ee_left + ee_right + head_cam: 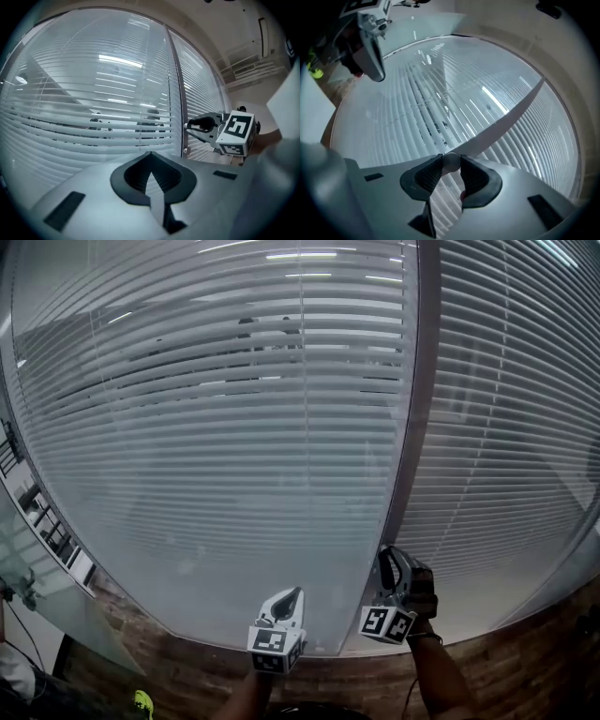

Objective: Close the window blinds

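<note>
**Item:** white horizontal-slat window blinds (pixel 216 427), hanging behind glass panes on either side of a grey vertical frame post (pixel 419 399). Most slats are lying nearly shut. A band across the upper middle of the left pane is gaping, with dark shapes showing through it.

**Control:** small pale round knob (pixel 451 161), sitting low on the post.

**Tongs:**
- The right gripper (pixel 451 165) is pinching the knob, both ribbed pads pressing on its sides.
- The left gripper (pixel 150 157) is hovering just beside the right one, its tips together and carrying nothing.

**Hazards, as judged from here:**
- The knob is looking smooth and small against the pads. Only their front ends are biting on it, so a turn is likely to be slipping rather than driving the mechanism.
- Nothing is showing which direction tilts the slats shut, so a twist the wrong way would be widening the gaping band instead.
- Any sideways pull while turning would be levering the knob against its mount, or dragging the pads off it.
- The idle left gripper is sitting close to the glass, so a swing of the arms could be knocking the pane.
</note>
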